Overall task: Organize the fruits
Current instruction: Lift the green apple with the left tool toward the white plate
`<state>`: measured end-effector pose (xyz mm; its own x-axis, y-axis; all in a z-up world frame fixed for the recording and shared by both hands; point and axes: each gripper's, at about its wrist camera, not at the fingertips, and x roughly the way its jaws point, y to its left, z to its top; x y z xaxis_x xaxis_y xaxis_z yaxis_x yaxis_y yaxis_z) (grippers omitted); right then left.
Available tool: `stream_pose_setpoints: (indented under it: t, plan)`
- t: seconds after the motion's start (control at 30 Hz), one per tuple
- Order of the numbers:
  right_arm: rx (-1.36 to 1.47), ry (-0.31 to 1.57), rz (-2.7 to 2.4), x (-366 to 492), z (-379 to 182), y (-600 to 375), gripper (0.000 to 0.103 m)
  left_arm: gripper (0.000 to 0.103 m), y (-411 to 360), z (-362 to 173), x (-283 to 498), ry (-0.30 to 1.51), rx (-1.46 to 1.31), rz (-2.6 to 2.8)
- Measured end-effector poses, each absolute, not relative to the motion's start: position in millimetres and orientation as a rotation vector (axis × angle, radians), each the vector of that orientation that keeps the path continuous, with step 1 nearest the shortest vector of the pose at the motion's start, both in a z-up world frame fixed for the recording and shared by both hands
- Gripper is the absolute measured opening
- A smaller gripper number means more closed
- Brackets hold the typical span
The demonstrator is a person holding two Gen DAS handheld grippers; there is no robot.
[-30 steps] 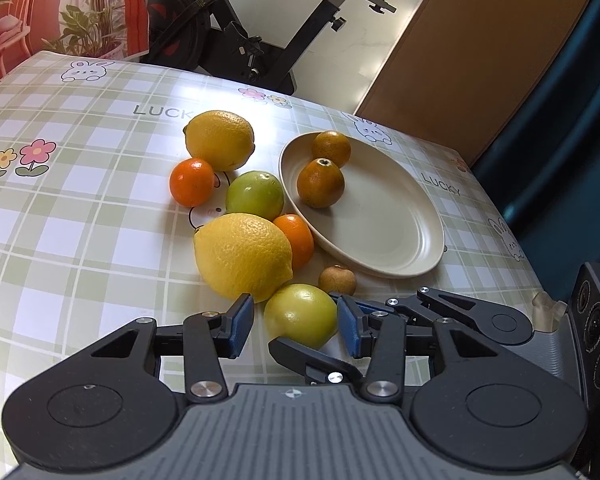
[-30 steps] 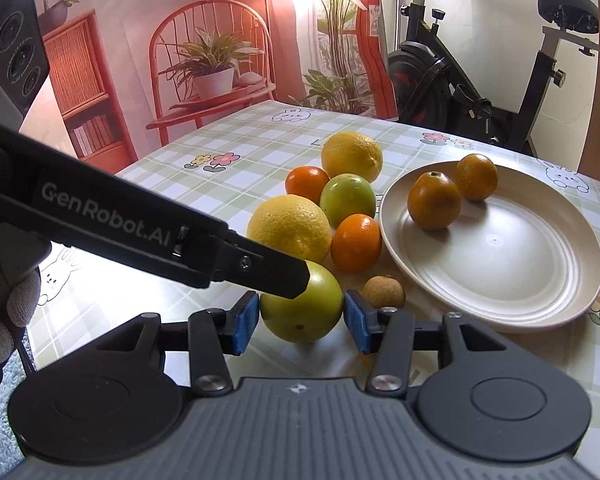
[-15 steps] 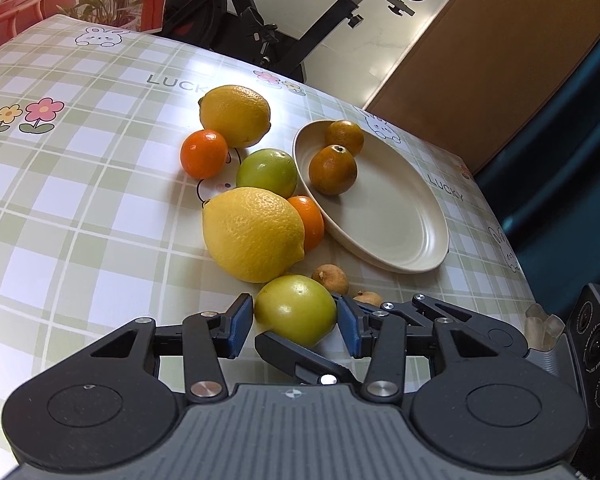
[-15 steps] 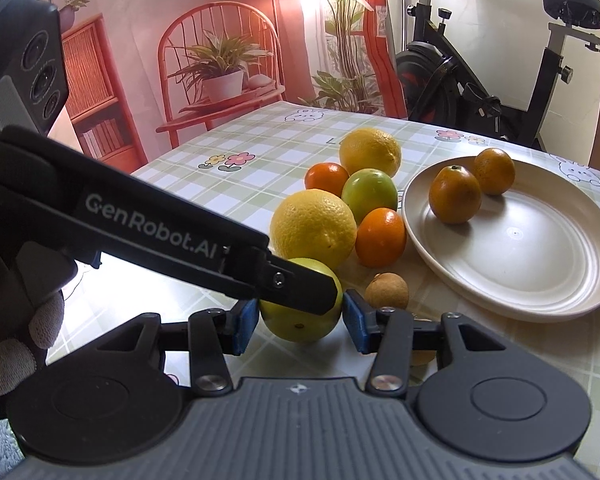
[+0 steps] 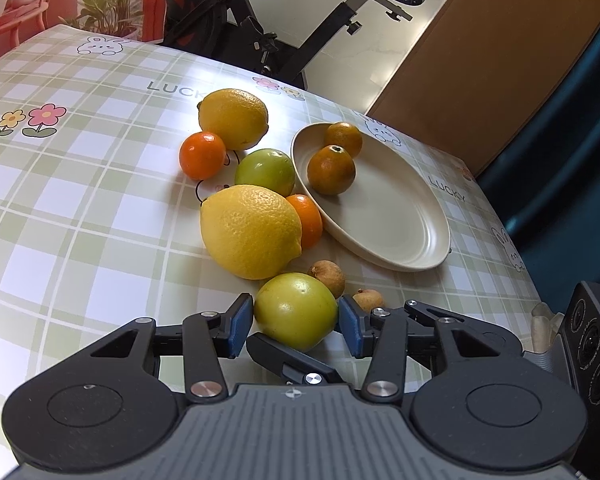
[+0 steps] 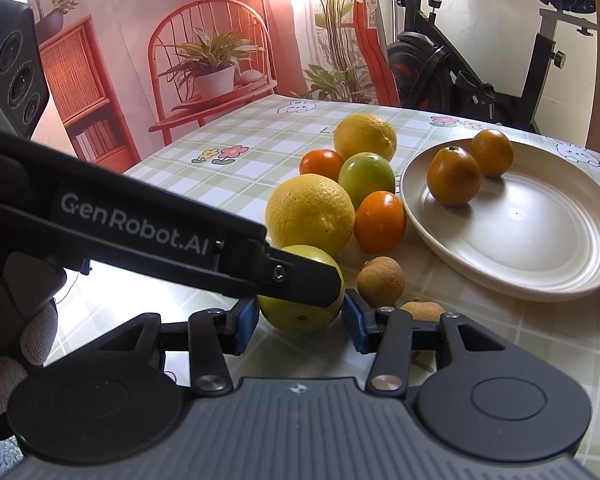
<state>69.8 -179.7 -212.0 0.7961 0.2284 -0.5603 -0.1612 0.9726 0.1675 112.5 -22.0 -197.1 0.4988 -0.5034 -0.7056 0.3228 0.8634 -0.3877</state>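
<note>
A green apple (image 5: 295, 310) lies on the checked tablecloth between the blue pads of both grippers; it also shows in the right wrist view (image 6: 300, 308). My left gripper (image 5: 296, 322) is open around it, pads close to its sides. My right gripper (image 6: 300, 320) is open around the same apple, and the left gripper's finger crosses over it. A cream plate (image 5: 404, 216) holds two dark oranges (image 5: 331, 169). Two lemons (image 5: 252, 230), two oranges (image 5: 202, 155), another green apple (image 5: 265, 172) and two longans (image 5: 327, 278) lie beside the plate.
The table's right edge runs just past the plate (image 6: 540, 236). An exercise bike (image 5: 284, 40) stands behind the table. A gloved hand (image 6: 16, 336) holds the left gripper at the left of the right wrist view.
Both grippers have drawn back slightly toward the table's near edge, the green apple staying between their pads. A second longan has come into view. The other fruits have not moved.
</note>
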Motion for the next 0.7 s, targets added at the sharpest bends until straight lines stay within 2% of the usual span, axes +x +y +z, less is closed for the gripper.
stream_pose_setpoints:
  t: [0.7]
  plan:
    - [0.13, 0.547, 0.165, 61, -185, -188, 0.048, 0.049, -28, -168, 116, 0.881, -0.274, -0.531]
